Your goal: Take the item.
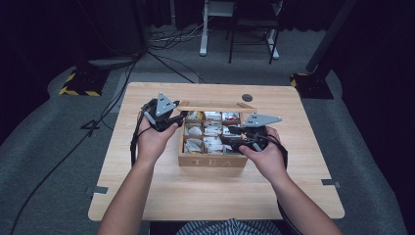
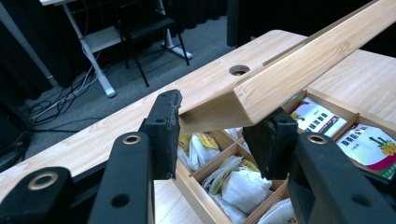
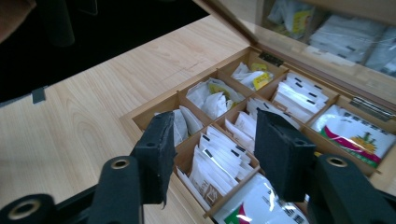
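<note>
A wooden tea box (image 1: 213, 161) marked TEA stands mid-table, its compartments packed with tea packets (image 3: 224, 154). Its windowed lid (image 1: 215, 105) is raised at the back. My left gripper (image 1: 173, 117) is at the lid's left corner. In the left gripper view the jaws of the left gripper (image 2: 212, 135) press on both sides of the lid (image 2: 299, 70), above the packets (image 2: 238, 182). My right gripper (image 1: 230, 137) hovers over the box's right side. In the right gripper view the right gripper (image 3: 215, 149) is open with nothing between its fingers, and the lid (image 3: 327, 51) slants overhead.
The light wooden table (image 1: 205, 196) has a round cable hole (image 1: 247, 97) behind the box. On the floor beyond lie cables (image 1: 166, 44), a yellow-and-black striped base (image 1: 78, 83) at the left and white desk legs (image 1: 203, 29) with a chair.
</note>
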Demonstrator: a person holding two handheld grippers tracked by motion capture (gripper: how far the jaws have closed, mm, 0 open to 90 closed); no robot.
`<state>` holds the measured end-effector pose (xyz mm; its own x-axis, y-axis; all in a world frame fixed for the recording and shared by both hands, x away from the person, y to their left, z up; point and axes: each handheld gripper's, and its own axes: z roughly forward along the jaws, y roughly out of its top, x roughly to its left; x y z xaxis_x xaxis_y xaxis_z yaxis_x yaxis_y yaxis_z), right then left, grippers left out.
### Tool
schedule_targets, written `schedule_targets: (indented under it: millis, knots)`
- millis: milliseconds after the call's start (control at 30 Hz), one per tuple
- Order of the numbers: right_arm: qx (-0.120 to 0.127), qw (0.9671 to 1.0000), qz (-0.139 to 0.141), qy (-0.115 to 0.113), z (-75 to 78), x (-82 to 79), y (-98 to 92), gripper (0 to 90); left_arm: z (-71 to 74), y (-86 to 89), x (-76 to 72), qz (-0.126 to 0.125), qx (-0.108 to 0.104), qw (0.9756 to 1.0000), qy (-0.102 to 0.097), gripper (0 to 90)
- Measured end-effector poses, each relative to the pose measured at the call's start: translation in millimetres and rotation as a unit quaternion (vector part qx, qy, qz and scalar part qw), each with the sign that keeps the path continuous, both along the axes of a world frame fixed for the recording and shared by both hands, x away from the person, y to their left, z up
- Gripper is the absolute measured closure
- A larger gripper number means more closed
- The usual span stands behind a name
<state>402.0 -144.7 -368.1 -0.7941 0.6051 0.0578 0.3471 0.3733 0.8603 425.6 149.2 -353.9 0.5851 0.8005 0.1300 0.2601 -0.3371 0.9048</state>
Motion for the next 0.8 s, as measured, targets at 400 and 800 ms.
schedule_targets:
  millis: [400, 800]
  knots:
    - [-0.021, 0.9992, 0.027, 0.022, -29.1, 10.5, 45.1, 58.1, -2.9, -0.2, -3.2, -0.001, 0.002, 1.0, 0.005, 56.6]
    - [-0.035, 0.9979, 0.048, 0.025, -46.4, 16.5, 77.9, 58.0, -3.7, -0.4, -4.1, 0.0, 0.003, 1.0, 0.005, 56.6]
